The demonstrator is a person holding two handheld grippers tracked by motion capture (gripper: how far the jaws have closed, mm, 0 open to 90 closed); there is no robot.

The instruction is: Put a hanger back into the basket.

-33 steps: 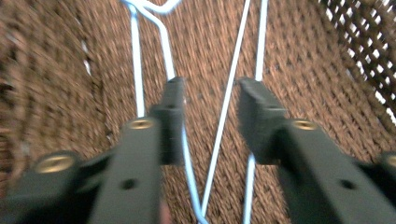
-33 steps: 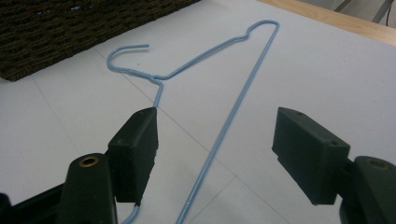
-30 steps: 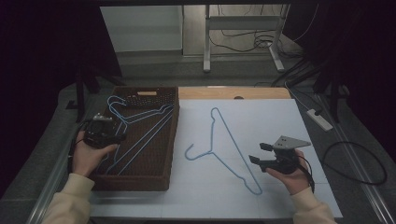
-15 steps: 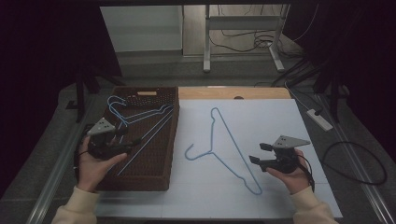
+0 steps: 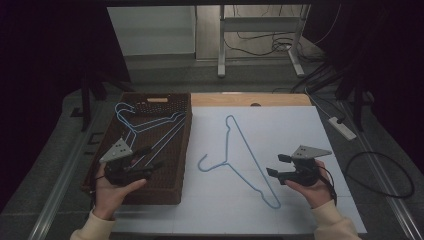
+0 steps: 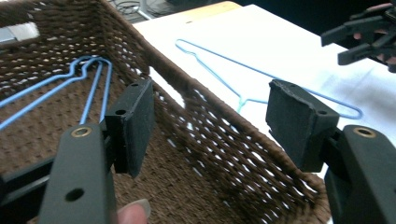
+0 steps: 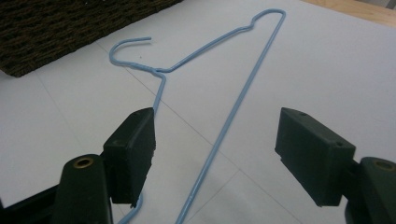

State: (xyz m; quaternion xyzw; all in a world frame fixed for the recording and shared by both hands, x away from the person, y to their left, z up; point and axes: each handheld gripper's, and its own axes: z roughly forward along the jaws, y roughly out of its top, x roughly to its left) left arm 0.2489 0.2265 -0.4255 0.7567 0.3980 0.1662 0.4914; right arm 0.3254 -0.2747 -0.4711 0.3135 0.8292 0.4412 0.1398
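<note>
The left gripper has swung from the basket's far left corner down toward its near right side, its jaws just now opening wide with nothing between them, so the blue hangers in the basket lie loose on its floor. The right gripper has not budged: it gapes empty beside the blue hanger on the white sheet, near the sheet's right edge. To me, that lone hanger looks next.

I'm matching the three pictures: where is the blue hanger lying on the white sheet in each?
High view: blue hanger mid-sheet, right of the basket.
Left gripper view: upper middle, beyond the basket wall.
Right gripper view: centre, basket top left.
Shared landmark: the basket.
</note>
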